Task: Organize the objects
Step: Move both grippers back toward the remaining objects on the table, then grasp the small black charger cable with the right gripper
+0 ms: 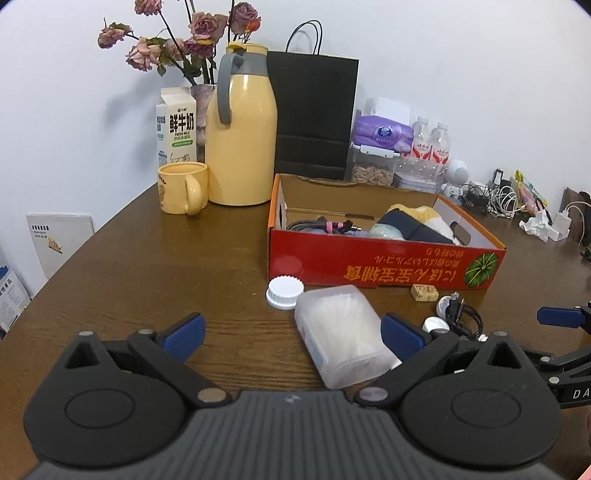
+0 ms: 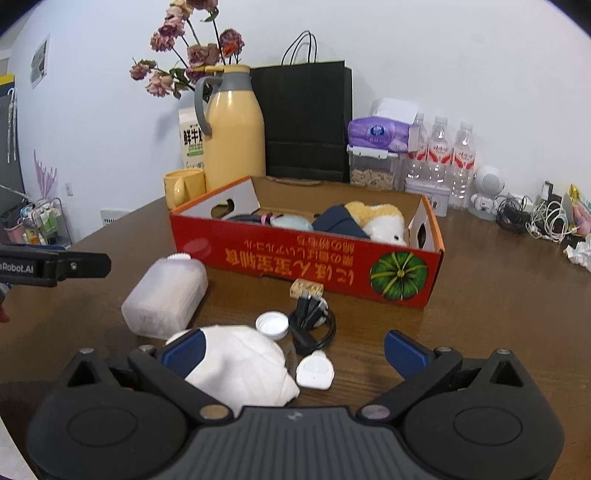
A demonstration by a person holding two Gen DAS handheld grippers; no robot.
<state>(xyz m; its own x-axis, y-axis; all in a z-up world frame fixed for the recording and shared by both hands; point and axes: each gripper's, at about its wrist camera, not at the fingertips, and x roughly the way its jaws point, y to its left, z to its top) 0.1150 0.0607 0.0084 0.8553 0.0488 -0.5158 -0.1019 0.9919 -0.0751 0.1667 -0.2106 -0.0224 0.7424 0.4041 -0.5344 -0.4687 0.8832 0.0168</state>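
A red cardboard box [image 1: 369, 264] [image 2: 295, 254] stands on the brown table and holds a plush toy [image 2: 380, 218], cables and a pale round thing. In front of it lie a translucent plastic jar [image 1: 341, 334] [image 2: 166, 295] on its side, a white cap [image 2: 272, 325], a black cable [image 2: 312, 325], a small tan block [image 2: 306, 288], a white cloth [image 2: 240, 363] and a small white case [image 2: 314, 373]. My left gripper [image 1: 291, 334] is open, its right finger beside the jar. My right gripper [image 2: 293, 354] is open over the cloth and case.
A yellow thermos [image 1: 242, 136], yellow mug [image 1: 183, 188], milk carton [image 1: 177, 125], dried roses [image 1: 184, 33] and black paper bag [image 1: 314, 110] stand behind the box. Tissues [image 2: 376, 133], water bottles [image 2: 439, 151], a white robot toy [image 2: 487, 188] and tangled chargers [image 2: 535, 218] line the back right.
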